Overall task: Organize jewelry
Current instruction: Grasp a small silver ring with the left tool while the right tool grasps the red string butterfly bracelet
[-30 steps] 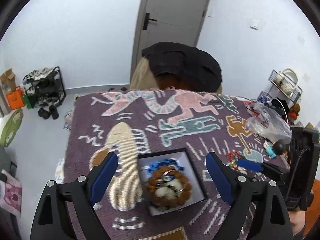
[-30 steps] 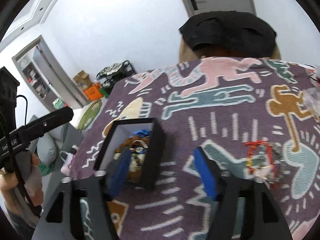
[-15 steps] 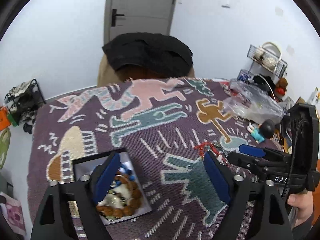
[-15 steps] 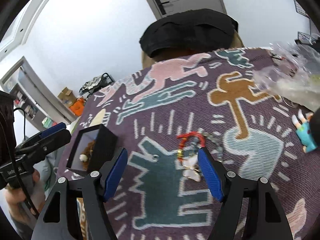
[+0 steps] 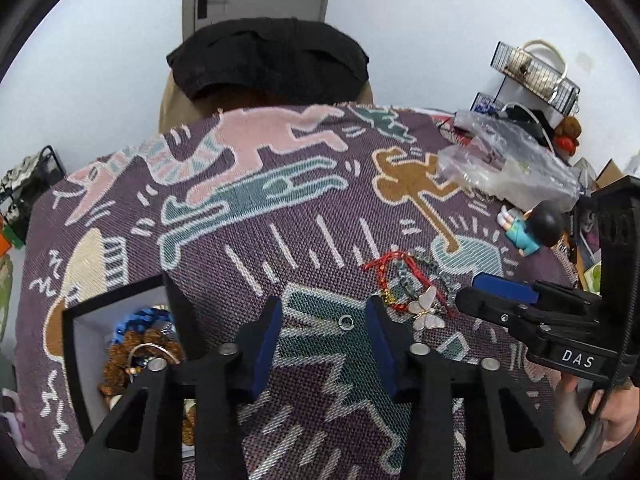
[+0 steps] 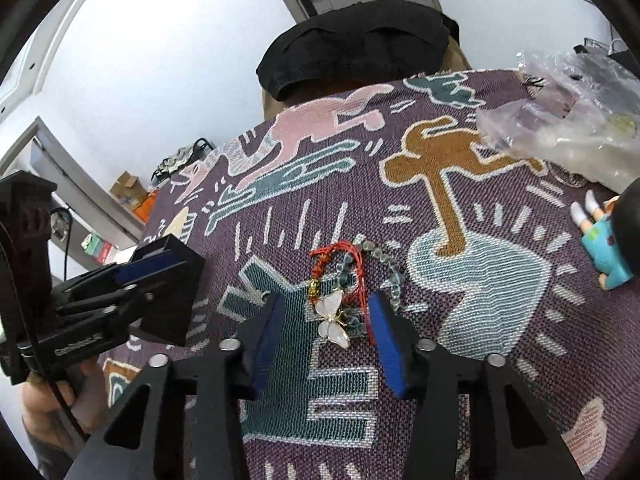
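Both grippers hover open over the jewelry on the patterned purple woven cloth covering the table.

The right gripper has its blue-padded fingers spread, and the white butterfly brooch with gold trim lies between them, its long axis running near to far, tilted slightly left. Just beyond, the red cord bracelet with a gold bead overlaps a grey-blue beaded bracelet. The left gripper is likewise open around a small silver ring lying flat. At the near left edge, the black open box with white lining holds brown and blue beads.
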The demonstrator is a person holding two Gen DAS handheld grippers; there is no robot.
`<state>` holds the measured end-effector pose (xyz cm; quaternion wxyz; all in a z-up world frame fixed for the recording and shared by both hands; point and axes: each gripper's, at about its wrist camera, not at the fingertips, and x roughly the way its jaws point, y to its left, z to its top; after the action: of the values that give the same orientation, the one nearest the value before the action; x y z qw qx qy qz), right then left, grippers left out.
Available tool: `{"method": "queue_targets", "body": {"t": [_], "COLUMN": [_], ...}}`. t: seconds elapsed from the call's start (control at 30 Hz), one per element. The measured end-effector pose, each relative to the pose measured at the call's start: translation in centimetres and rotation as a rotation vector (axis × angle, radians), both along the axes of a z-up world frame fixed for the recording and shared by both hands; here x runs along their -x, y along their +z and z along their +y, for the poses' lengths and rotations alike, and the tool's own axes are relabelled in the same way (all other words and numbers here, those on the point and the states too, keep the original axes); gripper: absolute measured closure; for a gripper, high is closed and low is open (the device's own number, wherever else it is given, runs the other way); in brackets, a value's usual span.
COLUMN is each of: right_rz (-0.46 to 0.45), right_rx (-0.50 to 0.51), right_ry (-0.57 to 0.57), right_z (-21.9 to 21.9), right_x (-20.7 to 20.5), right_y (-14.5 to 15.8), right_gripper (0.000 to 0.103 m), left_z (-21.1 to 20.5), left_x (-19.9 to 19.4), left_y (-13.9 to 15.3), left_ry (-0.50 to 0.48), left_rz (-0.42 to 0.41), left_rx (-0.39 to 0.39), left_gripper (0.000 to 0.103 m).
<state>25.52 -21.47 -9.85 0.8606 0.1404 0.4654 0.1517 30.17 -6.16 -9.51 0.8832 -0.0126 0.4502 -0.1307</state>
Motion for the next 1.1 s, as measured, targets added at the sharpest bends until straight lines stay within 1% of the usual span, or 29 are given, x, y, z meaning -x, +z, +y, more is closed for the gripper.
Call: {"method": "queue_targets", "body": {"t": [0.03,0.13,0.43,0.5,0.53,0.57,0.7,0.83,1.1], "right_rz": [0.004,0.018,0.061,0.071,0.074,0.074,0.041,0.010,-0.037], "right_rx": [-0.003,-0.008,0.024,0.038,0.043,0.047,0.045,0.041,0.023], "right_ry": [0.005,0.015,0.024,0.023,0.022,0.018,0.008,0.000,-0.019], "right_z": [0.1,0.5,1.8,2.0,2.0,2.0,1.6,0.9,-0.5], "right_x": [-0.1,-0.8,-2.5,-2.8,-2.9,-3.0,-2.6,-1.8,-0.7], "right_y": [-0.2,-0.9,-2.7,-3.0,-3.1,-3.1,-2.5,-1.5,0.2], "right_gripper": [0.064,0.066,0.068,0.075,0.084,0.089,0.096,0.098,0.098], "left_z": [0.0,-0.1,0.6,0.6,0.6,0.6,0.6,0.2,-2.0], "left_x": [-0.1,-0.4,-0.9,-0.9,-0.9,-0.9,-1.0,-1.3,-2.1], "left_y": [-0.2,-0.8,-1.9,-1.9,-2.0,-2.0,-2.2,-2.5,-3.9], "left_ry": [0.002,0.009,0.025,0.025,0.024,0.023,0.025,0.025,-0.001], "left_rz": [0.005,0.016,0.035,0.035,0.036,0.036,0.040,0.052,0.094], "left_rx": [0.000,-0.002,0.005,0.006,0.007,0.008,0.004,0.005,-0.032], "left_gripper": [0.066,0.067,0.067,0.067,0.067,0.067,0.067,0.067,0.067]}}
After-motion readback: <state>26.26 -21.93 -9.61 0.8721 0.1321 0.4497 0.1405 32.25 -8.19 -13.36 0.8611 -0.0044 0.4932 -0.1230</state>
